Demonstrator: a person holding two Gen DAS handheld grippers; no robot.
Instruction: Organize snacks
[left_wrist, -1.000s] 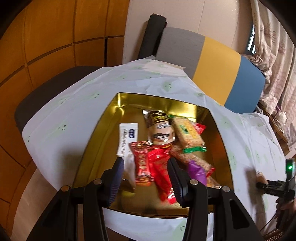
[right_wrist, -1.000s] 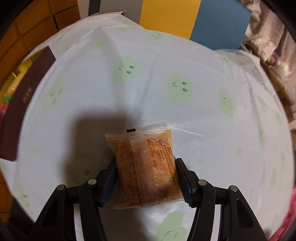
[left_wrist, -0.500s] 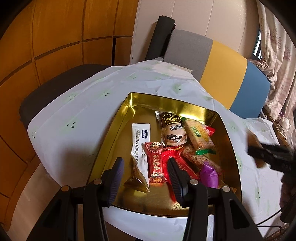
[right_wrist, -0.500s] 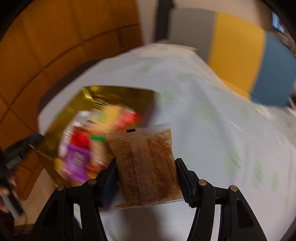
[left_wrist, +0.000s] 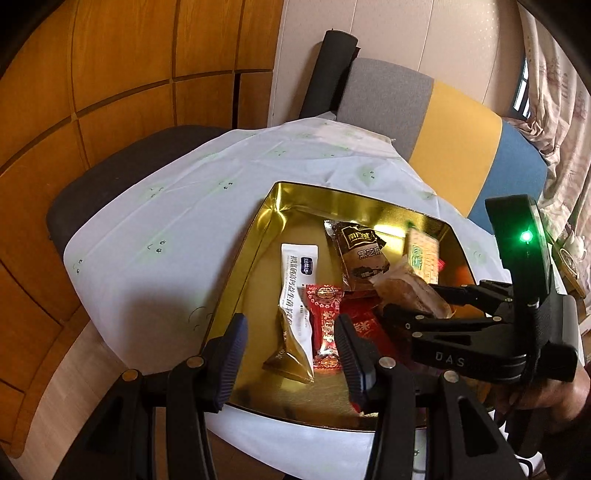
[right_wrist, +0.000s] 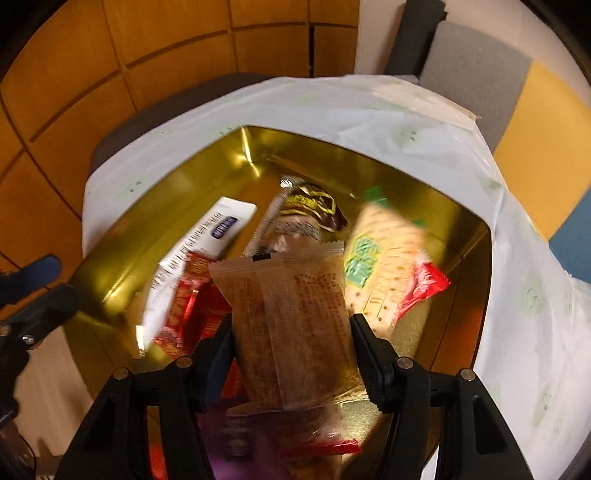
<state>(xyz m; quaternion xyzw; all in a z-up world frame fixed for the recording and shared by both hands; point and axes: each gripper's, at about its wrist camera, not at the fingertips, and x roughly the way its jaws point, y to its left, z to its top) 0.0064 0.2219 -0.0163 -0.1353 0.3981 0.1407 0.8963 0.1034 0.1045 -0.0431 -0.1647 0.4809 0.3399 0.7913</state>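
The clear, crinkly brown snack packet (right_wrist: 291, 332) sits clamped between the right gripper (right_wrist: 291, 354) pads, held above the gold tin (right_wrist: 147, 229), over the heap of wrappers inside. Only the right wrist view shows its printed face; the left wrist view catches it edge-on (left_wrist: 410, 291) and shows the hand (left_wrist: 546, 391) behind the tool. The left gripper (left_wrist: 291, 350) hangs with jaws apart, empty, over the near rim of the shiny, rounded-corner tin. A thin white tablecloth (left_wrist: 155, 229) with pale green faces lies underneath.

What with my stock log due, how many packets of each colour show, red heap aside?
White packet: 1
Dark brown packet: 1
Green-and-beige packet: 1
Purple packet: 1
Orange-brown packet, in the right gripper: 1
Total: 5
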